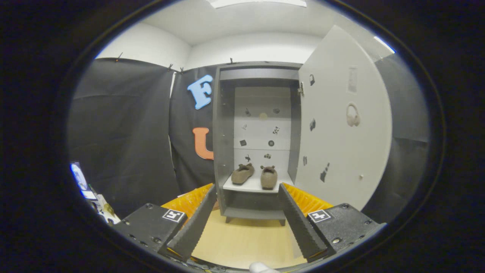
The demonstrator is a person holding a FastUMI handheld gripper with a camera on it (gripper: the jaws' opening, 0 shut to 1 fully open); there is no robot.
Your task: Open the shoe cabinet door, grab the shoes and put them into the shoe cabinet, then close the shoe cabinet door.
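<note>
Gripper (246,222) spread wide, nothing between the fingers (191,227), held over the tan floor (242,239). Beyond the fingertips: shoe cabinet (223,151), door (341,125) swung open to the right. Both brown shoes (254,175) sit side by side on the white shelf (250,186) inside.

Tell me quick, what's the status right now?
Claw open, holding nothing. Both shoes sit on the cabinet shelf, beyond the fingers. Cabinet door wide open, not yet closed. Nothing in the way.
</note>
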